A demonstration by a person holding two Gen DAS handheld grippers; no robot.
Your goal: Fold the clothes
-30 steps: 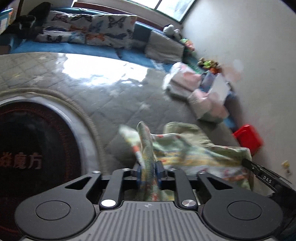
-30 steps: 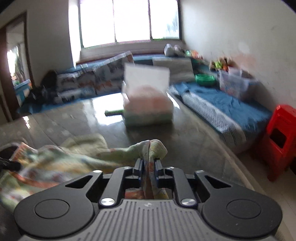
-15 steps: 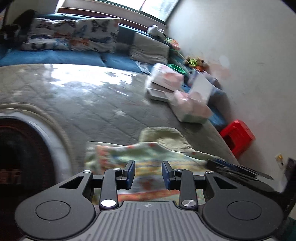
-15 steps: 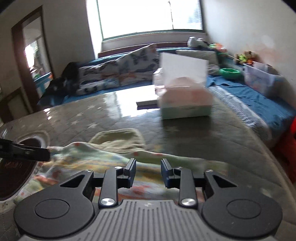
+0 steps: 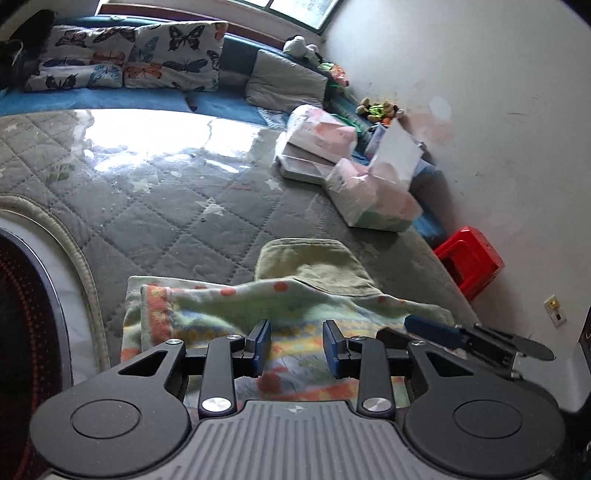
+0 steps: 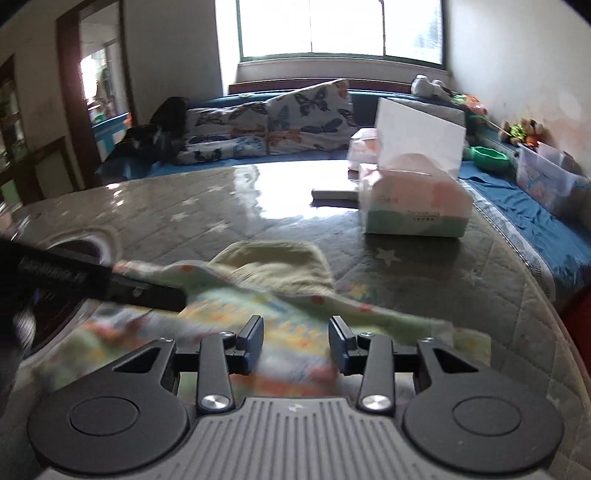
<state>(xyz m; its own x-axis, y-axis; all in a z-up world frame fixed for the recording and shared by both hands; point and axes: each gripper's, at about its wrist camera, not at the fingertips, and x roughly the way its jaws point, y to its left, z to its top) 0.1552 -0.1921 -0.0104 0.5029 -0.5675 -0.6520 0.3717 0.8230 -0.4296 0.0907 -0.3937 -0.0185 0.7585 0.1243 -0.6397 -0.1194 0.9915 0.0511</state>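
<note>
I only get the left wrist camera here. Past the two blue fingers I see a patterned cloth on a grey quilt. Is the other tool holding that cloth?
Observer: No. The right gripper is open over the patterned cloth, nothing between its fingers.
Operator: Is anything beyond the boxes on my right?
Observer: Yes, a green bowl sits on the blue mattress behind the tissue box.
Operator: And what is off to my left?
Observer: A doorway with a dark wooden frame, opening onto another room.
Operator: Where does the light come from?
Observer: A wide window at the far wall.
</note>
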